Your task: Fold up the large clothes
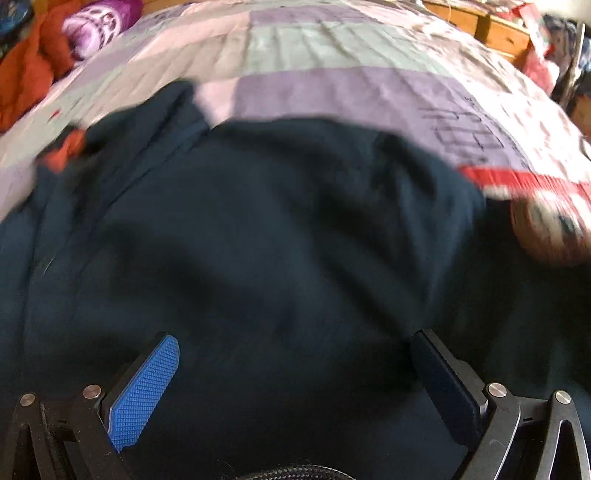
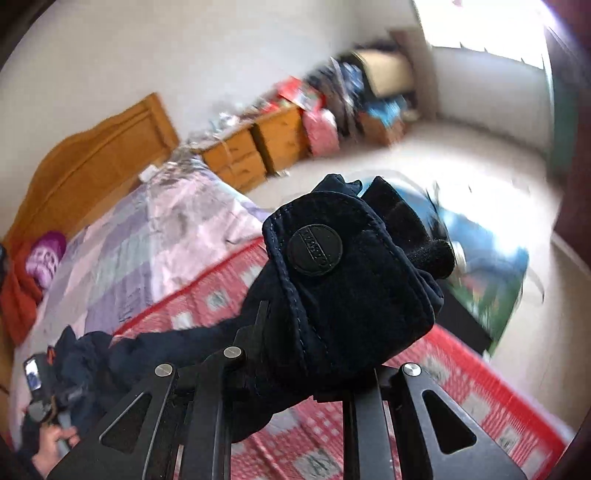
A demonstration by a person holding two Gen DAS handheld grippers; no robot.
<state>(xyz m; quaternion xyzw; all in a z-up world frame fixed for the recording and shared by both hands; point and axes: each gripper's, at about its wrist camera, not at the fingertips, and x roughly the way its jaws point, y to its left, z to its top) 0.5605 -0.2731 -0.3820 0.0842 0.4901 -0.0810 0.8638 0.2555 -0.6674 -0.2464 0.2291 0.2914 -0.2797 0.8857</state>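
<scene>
Navy garment (image 1: 258, 240), soft matte fabric, lies spread over the near part of my bed, wrinkled, filling most of the left wrist view. My left gripper (image 1: 295, 369) hangs above it with jaws wide apart, nothing between them; one blue textured pad (image 1: 147, 395), the other dark. Patchwork quilt (image 1: 314, 48) in lilac, pink and pale green squares covers the bed behind. Orange cloth (image 1: 29, 70) and a purple printed item (image 1: 99, 22) sit at the far left corner. Heavy motion blur; a reddish blob at the right edge I can't identify.

Right wrist view: my right gripper (image 2: 332, 280) is clamped on a thick bunched cuff of the same garment, with a round dark snap button (image 2: 315, 249); the fabric hides the fingertips. Red checked sheet (image 2: 443, 369) lies below. Wooden headboard (image 2: 92, 155) and drawers (image 2: 258, 147) behind, blurred clutter beyond.
</scene>
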